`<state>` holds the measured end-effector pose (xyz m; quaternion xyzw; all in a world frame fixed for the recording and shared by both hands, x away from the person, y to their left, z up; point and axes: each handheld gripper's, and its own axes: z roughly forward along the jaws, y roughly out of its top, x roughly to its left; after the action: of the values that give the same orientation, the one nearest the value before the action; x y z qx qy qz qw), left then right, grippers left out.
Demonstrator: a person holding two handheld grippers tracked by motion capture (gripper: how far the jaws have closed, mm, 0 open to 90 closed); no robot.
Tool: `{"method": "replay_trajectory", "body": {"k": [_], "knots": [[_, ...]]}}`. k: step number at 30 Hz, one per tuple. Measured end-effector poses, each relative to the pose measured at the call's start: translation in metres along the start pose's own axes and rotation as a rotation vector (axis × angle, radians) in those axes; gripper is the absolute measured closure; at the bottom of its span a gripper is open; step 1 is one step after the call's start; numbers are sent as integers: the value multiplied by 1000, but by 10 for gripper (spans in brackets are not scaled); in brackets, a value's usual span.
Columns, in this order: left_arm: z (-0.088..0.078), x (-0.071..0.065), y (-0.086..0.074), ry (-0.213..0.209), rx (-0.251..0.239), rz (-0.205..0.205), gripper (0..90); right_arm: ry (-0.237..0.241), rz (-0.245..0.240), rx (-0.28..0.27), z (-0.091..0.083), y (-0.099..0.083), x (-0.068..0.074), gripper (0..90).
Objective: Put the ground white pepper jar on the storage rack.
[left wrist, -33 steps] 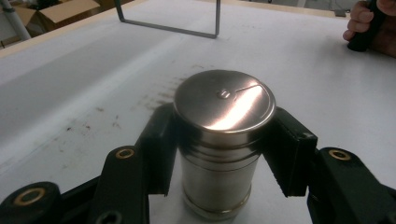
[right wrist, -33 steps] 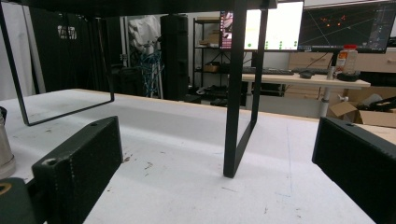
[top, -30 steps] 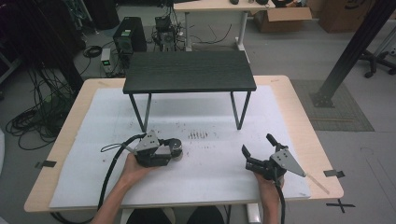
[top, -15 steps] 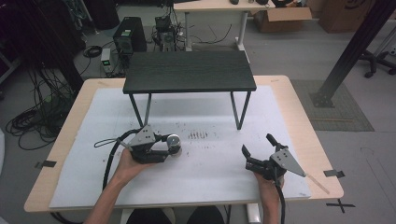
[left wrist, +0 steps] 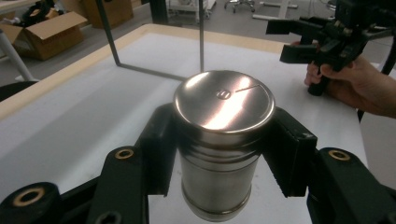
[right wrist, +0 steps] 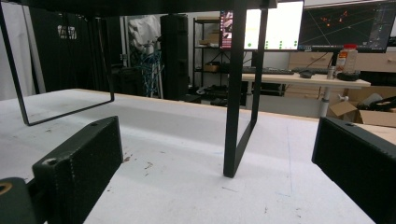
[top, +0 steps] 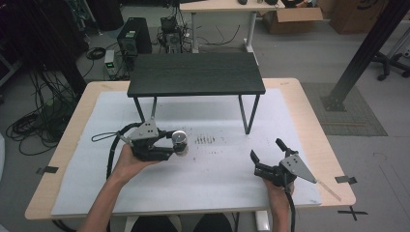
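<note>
Gripping shiny steel canister, left gripper jaws clamped

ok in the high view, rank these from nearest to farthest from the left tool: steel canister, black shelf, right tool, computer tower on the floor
1. steel canister, clamped in the left tool.
2. black shelf, just behind it at the table's far side.
3. right tool, across the table, near edge.
4. computer tower, on the floor beyond the table.

Landmark: the wooden table with its white cover.
Floor: grey, around it.
Behind it: a desk, computer tower, cardboard boxes.
Left: tangled cables.
Right: a black post.
</note>
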<state>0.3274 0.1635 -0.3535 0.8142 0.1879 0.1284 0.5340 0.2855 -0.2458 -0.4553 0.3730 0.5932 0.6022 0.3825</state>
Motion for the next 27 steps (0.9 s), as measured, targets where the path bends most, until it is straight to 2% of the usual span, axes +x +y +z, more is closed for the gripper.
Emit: {"method": "replay_trajectory", "body": {"k": [6, 17, 27], "knots": [[-7, 5, 24, -10, -4, 10, 492, 0, 0, 0, 0, 0, 0, 16], [-13, 16, 58, -24, -3, 19, 492, -1, 0, 0, 0, 0, 0, 15], [-17, 36, 89, -34, -7, 27, 492, 0, 1, -1, 0, 0, 0, 15]]}}
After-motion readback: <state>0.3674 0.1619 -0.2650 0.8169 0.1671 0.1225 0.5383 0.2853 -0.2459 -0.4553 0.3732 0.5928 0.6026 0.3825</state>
